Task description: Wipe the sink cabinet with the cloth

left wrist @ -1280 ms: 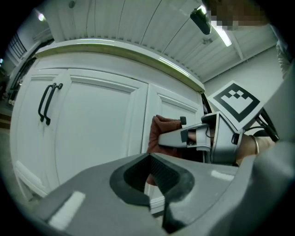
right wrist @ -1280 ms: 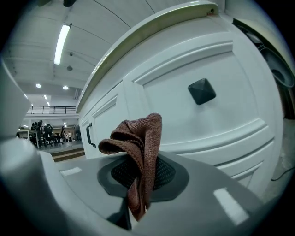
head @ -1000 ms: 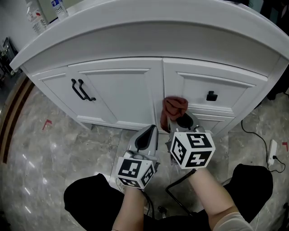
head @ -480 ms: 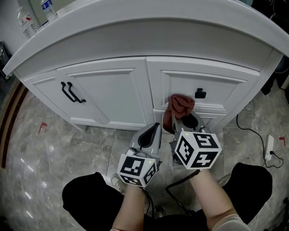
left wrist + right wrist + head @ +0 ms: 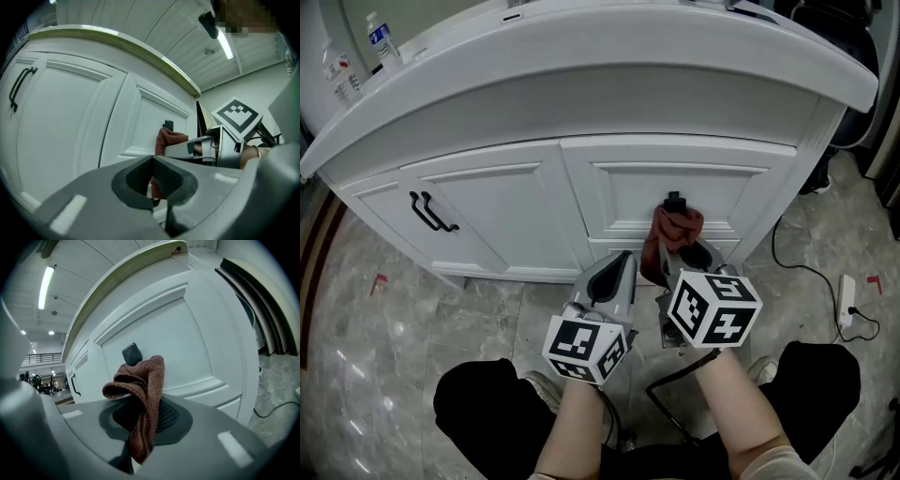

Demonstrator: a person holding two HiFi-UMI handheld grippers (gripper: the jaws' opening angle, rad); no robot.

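Note:
The white sink cabinet (image 5: 581, 192) fills the head view, with a curved top and panelled fronts. A reddish-brown cloth (image 5: 672, 232) is bunched against the drawer front (image 5: 159, 333), just below its small black knob (image 5: 674, 201). My right gripper (image 5: 680, 255) is shut on the cloth (image 5: 140, 399), which sticks up and hangs down between the jaws. My left gripper (image 5: 619, 267) hovers beside it, to the left, shut with nothing in it and short of the cabinet face. In the left gripper view the cloth (image 5: 168, 139) and right gripper (image 5: 206, 147) show ahead.
A black double handle (image 5: 429, 212) sits on the left cabinet door. Water bottles (image 5: 382, 39) stand on the counter's far left. A white power strip (image 5: 846, 300) and cable lie on the marble floor (image 5: 384, 347) at right. My dark-clad knees are at the bottom.
The cloth and right gripper have slid rightward along the cabinet, from the door edge to under the drawer knob. The left gripper kept alongside.

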